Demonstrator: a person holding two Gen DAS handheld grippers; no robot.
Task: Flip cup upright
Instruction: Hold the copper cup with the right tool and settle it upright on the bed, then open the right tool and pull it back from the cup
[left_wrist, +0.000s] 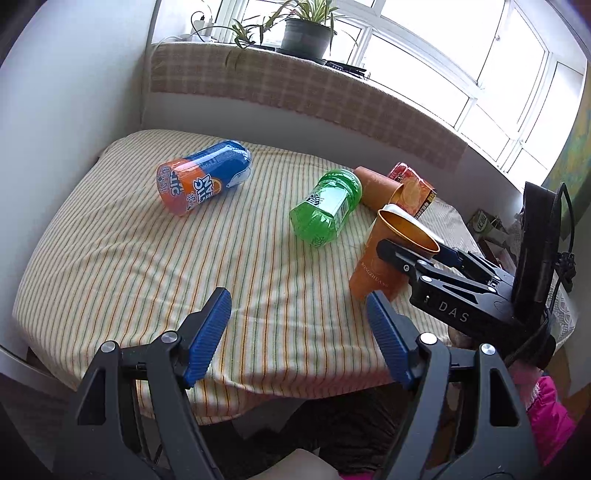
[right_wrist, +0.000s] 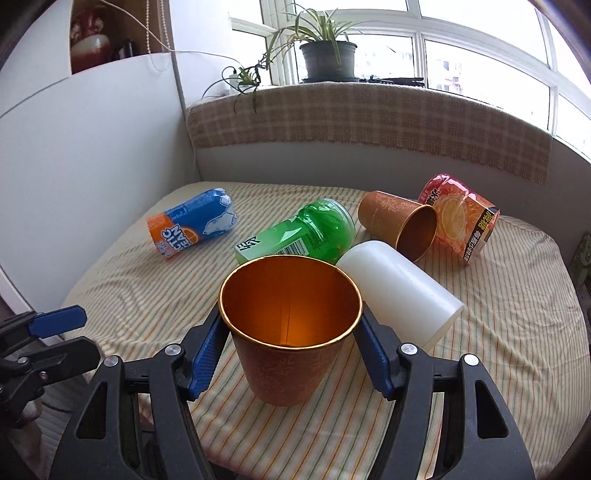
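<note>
Cup (right_wrist: 290, 332) stands upright, mouth up, near the front edge of the striped tablecloth (right_wrist: 129, 295), pinched between the blue pads of my right gripper (right_wrist: 290, 332) just under its rim. My left gripper (left_wrist: 299, 332) hangs spread apart over bare cloth, holding nothing. Just behind the cup lies a white cup (right_wrist: 399, 291), then a green bottle (right_wrist: 306, 232), a second brown cup (right_wrist: 399, 225) and an orange-blue bottle (right_wrist: 192, 225).
</note>
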